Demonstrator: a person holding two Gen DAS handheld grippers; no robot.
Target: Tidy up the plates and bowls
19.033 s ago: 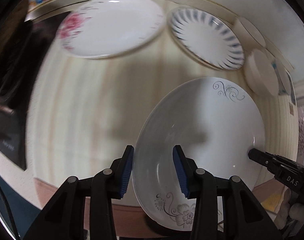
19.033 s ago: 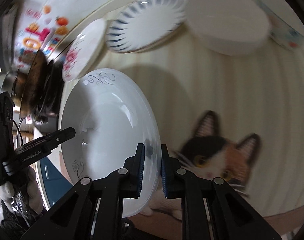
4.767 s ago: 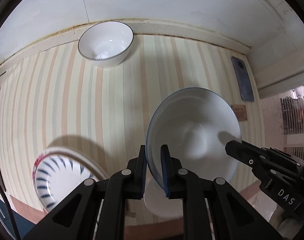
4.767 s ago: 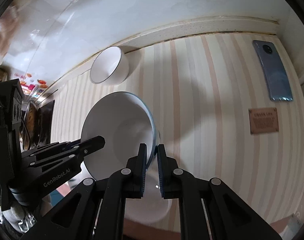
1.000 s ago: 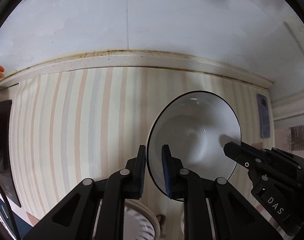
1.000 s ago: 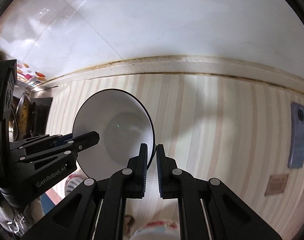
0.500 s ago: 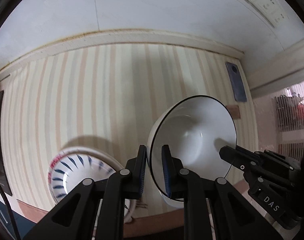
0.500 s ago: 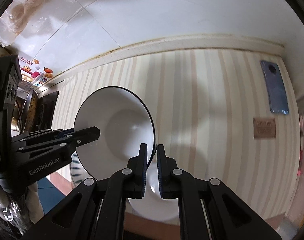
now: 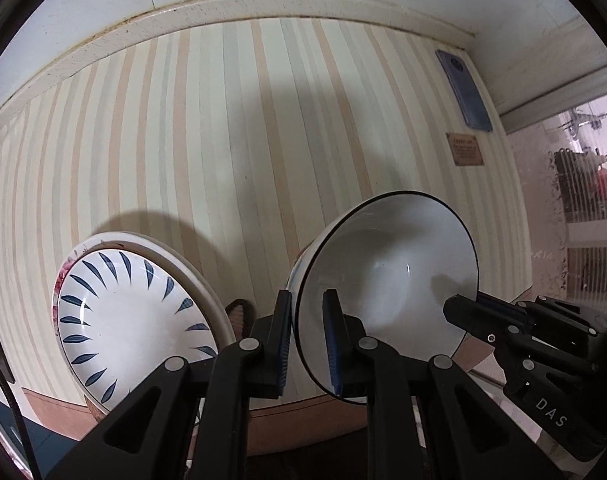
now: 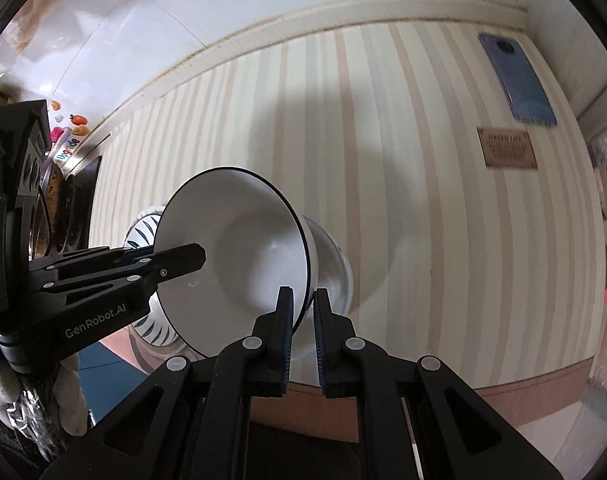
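Observation:
A white bowl with a thin dark rim (image 9: 391, 272) (image 10: 239, 248) is held tilted by both grippers. My left gripper (image 9: 307, 340) is shut on its near-left rim. My right gripper (image 10: 302, 332) is shut on its opposite rim and shows in the left wrist view (image 9: 463, 312). The bowl sits just above a stack of white bowls (image 10: 331, 264) near the table's front edge. A stack of plates with a blue-leaf plate (image 9: 131, 320) on top lies to the left, partly hidden behind the bowl in the right wrist view (image 10: 143, 236).
The striped tabletop (image 9: 243, 140) runs back to a white wall. A blue phone (image 9: 463, 88) (image 10: 519, 80) and a small brown card (image 9: 465, 150) (image 10: 507, 148) lie at the far right. The table's front edge (image 9: 303, 408) is close below the grippers.
Both grippers have carried the dark-rimmed bowl down and toward the front edge, over the bowl stack. The plate stack now looks larger and closer on the left.

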